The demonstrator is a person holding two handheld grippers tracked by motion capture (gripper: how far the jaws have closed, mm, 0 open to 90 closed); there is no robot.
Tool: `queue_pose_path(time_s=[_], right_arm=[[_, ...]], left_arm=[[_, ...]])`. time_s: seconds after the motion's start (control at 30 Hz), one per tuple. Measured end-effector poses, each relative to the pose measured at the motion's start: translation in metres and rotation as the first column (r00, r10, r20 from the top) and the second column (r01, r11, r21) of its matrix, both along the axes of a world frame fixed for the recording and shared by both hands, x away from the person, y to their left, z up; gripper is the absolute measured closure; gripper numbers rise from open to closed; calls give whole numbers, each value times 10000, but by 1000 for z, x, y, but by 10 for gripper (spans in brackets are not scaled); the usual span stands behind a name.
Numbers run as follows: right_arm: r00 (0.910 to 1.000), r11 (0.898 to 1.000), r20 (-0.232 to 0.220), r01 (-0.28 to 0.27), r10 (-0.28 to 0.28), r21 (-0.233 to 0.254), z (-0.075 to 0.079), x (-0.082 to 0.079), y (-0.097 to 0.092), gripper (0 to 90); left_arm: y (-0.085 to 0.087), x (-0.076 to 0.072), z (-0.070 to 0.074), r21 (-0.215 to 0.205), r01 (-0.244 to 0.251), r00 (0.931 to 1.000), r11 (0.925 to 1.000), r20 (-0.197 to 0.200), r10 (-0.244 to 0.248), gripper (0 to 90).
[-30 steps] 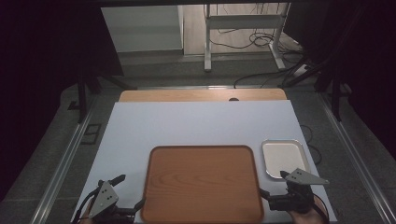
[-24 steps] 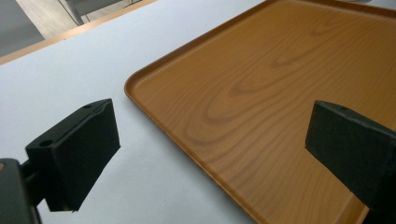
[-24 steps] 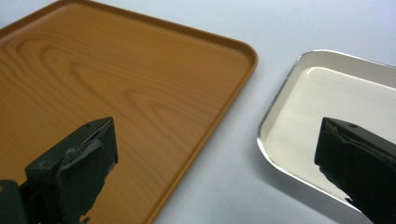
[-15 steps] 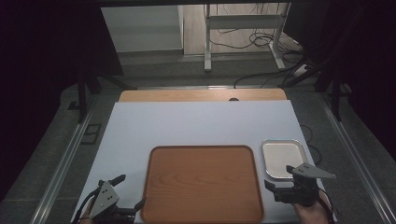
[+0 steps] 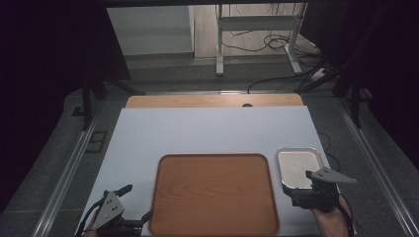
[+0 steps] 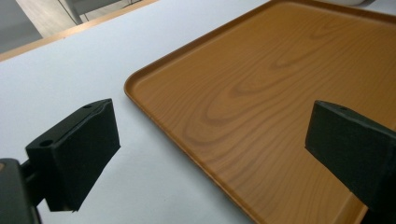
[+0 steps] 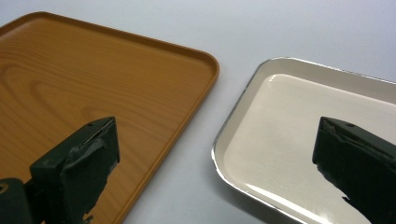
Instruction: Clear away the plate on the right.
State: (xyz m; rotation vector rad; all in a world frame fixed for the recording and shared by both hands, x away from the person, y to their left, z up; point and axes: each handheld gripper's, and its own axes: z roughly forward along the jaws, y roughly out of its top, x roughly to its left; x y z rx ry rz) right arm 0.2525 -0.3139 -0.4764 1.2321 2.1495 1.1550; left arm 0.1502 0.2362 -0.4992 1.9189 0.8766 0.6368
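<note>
**A:** What is nearest, at the bottom of the high view?

**B:** Two hand-held grippers. The left gripper [image 5: 134, 203] sits lower left, jaws spread wide and empty, straddling the near left edge of a wooden tray [image 5: 214, 193]. The right gripper [image 5: 298, 188] sits lower right, jaws likewise released, one over the wooden tray's right edge, the other over a small metal tray [image 5: 299, 167].

**A:** And beyond them?

**B:** Both trays lie side by side, apart, on a white table [image 5: 207, 131]. Farther, toward the top of the frame, a table frame's legs [image 5: 220, 39] and cables [image 5: 276, 44] lie on the floor.
</note>
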Motion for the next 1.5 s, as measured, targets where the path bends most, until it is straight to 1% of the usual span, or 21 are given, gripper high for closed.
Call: queue_pose_path(time_s=[0.13, 0.17, 0.4, 0.53, 0.63, 0.83, 0.87, 0.9, 0.93, 0.97, 1.0, 1.03, 1.07, 1.1, 1.23, 1.3, 1.37, 1.4, 1.43, 1.47, 1.5], right_arm=[[9998, 9998, -59, 175, -175, 57, -1, 5, -4, 5], [9997, 9997, -69, 231, -230, 58, -1, 6, -5, 5], [9986, 9987, -120, 515, -515, -10, -3, 16, -11, 2], [9961, 9962, -172, 865, -867, -118, -4, 26, -16, 2], [9943, 9945, -263, 1027, -1032, -214, -6, 31, -20, 3], [9886, 9896, -508, 1406, -1420, -304, -9, 40, -29, 6], [9886, 9896, -508, 1406, -1420, -304, -9, 40, -29, 6], [9860, 9871, -545, 1556, -1575, -367, -10, 42, -32, 6], [9860, 9871, -545, 1556, -1575, -367, -10, 42, -32, 6], [9833, 9844, -539, 1719, -1738, -366, -11, 44, -35, 5], [9833, 9844, -539, 1719, -1738, -366, -11, 44, -35, 5], [9805, 9823, -616, 1853, -1867, -287, -11, 47, -37, 5], [9805, 9823, -616, 1853, -1867, -287, -11, 47, -37, 5], [9783, 9811, -753, 1909, -1928, -312, -11, 49, -39, 3], [9721, 9751, -881, 2126, -2176, -632, -13, 54, -41, 7], [9665, 9694, -946, 2314, -2387, -815, -14, 56, -44, 32], [9615, 9653, -1010, 2481, -2556, -812, -14, 58, -49, 64], [9615, 9653, -1010, 2481, -2556, -812, -14, 58, -49, 64], [9590, 9632, -1044, 2558, -2636, -824, -14, 59, -51, 83], [9544, 9598, -1123, 2688, -2767, -807, -14, 60, -56, 108], [9518, 9570, -1125, 2763, -2853, -887, -15, 61, -59, 121]], left_arm=[[0, 0, 0, 43, 19, 10000, 10000, 26, -19, 27], [0, 0, 0, -47, 4, 10000, 10000, 31, -3, 28], [1, 0, 0, -109, -58, 10000, 9999, 50, 58, 28], [1, -1, 0, -67, -36, 10000, 10000, 69, 37, 28], [1, -1, 0, -54, -20, 10000, 10000, 78, 20, 28], [1, -1, 0, -77, -7, 10000, 10000, 49, 8, 28], [1, -1, 0, -77, -7, 10000, 10000, 49, 8, 28], [1, -1, 0, -74, 0, 10000, 10000, 44, 1, 28], [1, -1, 0, -74, 0, 10000, 10000, 44, 1, 28], [1, -1, 0, -64, -3, 10000, 10000, 36, 3, 28], [1, -1, 0, -64, -3, 10000, 10000, 36, 3, 28], [0, -1, 0, -65, 10, 10000, 10000, 44, -9, 28], [0, -1, 0, -65, 10, 10000, 10000, 44, -9, 28], [0, -1, 0, -54, 15, 10000, 10000, 43, -15, 28], [0, -1, 0, -68, 22, 10000, 10000, 41, -22, 28], [1, -1, 0, -71, 20, 10000, 10000, 36, -20, 28], [1, -1, 0, -69, 20, 10000, 10000, 30, -20, 28], [1, -1, 0, -69, 20, 10000, 10000, 30, -20, 28], [1, -1, 0, -66, 22, 10000, 10000, 29, -22, 28], [1, -1, 0, -59, 26, 10000, 10000, 36, -26, 28], [0, -1, 0, -51, 25, 10000, 10000, 37, -25, 28]])
